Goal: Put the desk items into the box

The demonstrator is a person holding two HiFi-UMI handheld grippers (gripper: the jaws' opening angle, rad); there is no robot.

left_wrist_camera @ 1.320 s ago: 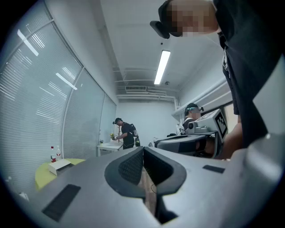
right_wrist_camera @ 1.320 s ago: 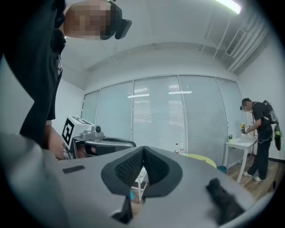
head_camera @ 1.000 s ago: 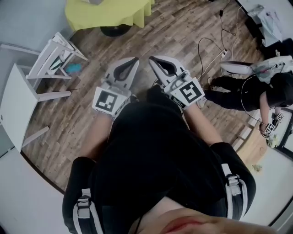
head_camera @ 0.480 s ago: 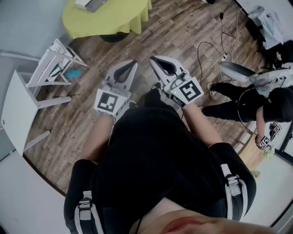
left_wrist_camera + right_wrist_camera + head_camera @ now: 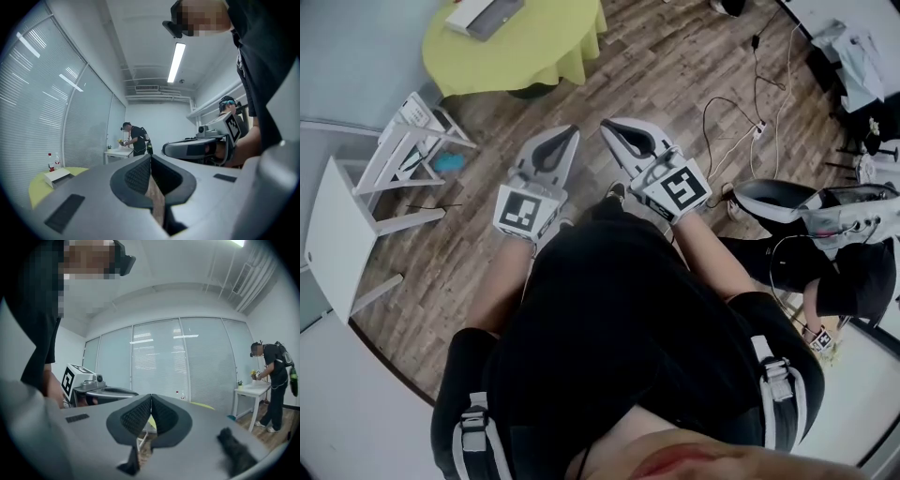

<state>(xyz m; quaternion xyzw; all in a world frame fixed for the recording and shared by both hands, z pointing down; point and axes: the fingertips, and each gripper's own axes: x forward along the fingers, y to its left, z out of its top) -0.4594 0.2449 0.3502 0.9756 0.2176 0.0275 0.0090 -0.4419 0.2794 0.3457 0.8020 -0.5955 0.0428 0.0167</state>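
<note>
I have the left gripper (image 5: 570,133) and the right gripper (image 5: 607,125) side by side in front of me over the wood floor (image 5: 675,56), each with its jaws pressed together on nothing. The white box (image 5: 485,16) sits on the yellow-green round table (image 5: 544,47), well apart from both.

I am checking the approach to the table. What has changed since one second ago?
The yellow-green table with the white box on it has slid further into the head view: the person has walked toward it. The left gripper and right gripper stayed shut and empty, side by side ahead of the body.
</note>
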